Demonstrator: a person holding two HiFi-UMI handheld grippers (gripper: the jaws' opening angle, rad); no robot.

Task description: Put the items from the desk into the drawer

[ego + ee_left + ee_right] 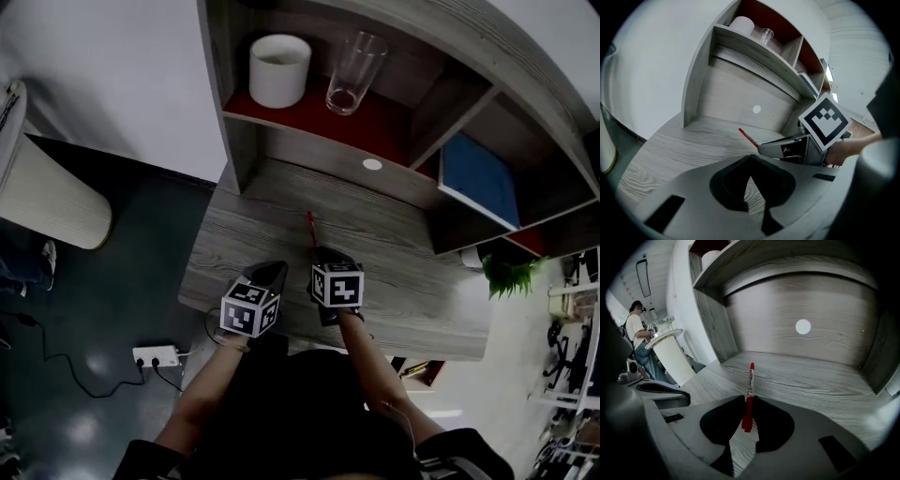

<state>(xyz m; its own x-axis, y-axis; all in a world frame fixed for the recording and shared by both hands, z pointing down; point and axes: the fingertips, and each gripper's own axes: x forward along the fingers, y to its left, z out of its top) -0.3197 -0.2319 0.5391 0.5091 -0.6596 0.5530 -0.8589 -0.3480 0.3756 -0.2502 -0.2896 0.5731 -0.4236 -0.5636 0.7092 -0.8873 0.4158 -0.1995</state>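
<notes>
together, both forearms reach toward 12 o'clock over the desk [403, 281], grippers side by side and tilted down. the right gripper [749, 400] clamps a red pen [750, 380] pointing to 12 o'clock; the left gripper [750, 157], at its 9 o'clock, is closed on nothing.

Your head camera looks steeply down from above the desk [262, 225], far enough off to take in the whole top, the shelf unit [234, 141] behind it and the floor [94, 328] to the left. The camera on your left gripper [750, 157] sits close behind its jaws, low over the wood, and faces the back panel [740, 93]. The camera on your right gripper [749, 400] rides just as low and close and faces that same panel more squarely. Each gripper view catches the other gripper at its edge. All three views share the desktop, the panel's white dot [372, 164] and the red pen [751, 380].
</notes>
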